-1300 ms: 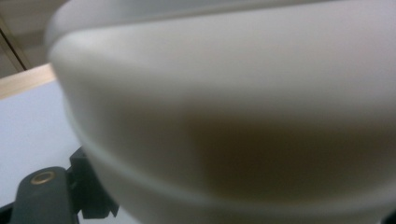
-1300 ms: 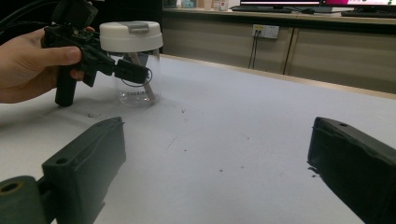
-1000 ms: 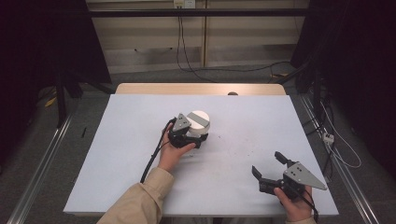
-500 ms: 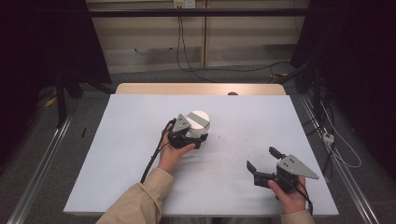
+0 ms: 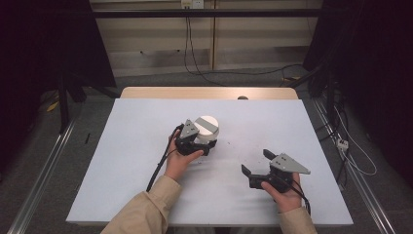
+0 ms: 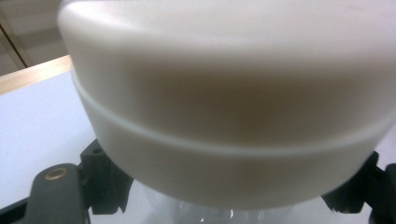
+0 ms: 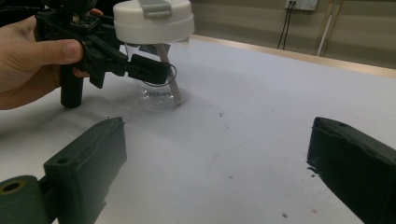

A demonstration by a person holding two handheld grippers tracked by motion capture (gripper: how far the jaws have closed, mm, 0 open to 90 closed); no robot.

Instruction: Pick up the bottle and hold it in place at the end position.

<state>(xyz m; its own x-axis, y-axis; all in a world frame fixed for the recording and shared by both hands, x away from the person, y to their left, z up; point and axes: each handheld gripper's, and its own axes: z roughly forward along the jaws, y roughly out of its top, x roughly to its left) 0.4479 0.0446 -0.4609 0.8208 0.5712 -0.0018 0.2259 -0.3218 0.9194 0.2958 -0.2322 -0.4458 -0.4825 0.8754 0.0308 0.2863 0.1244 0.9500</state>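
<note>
Clear plastic jar with white screw lid and grey flip tab [image 5: 206, 130]: stands centre frame on the white table [image 5: 126, 146]. Left gripper [image 5: 205, 146] is clenched around its clear body, apparently steadying it. Right gripper [image 5: 257, 163], lower right, is gaping and empty, seemingly aimed at the lid.

The counter [image 5: 146, 161] is pale grey-white with a few small dark specks ahead of the right gripper [image 5: 256, 162], and its far edge shows a light wooden strip. Both grippers are matte black; each carries a grey three-cornered plate. Between the jaws of the left gripper [image 5: 207, 145] stands a jar [image 7: 161, 84] of clear glass with a creamy white lid [image 5: 207, 126], crossed on top by a grey band. Inside the jar leans a pale beige stick [image 7: 169, 77]. The sleeves [image 5: 141, 214] behind the grippers are tan.
</note>
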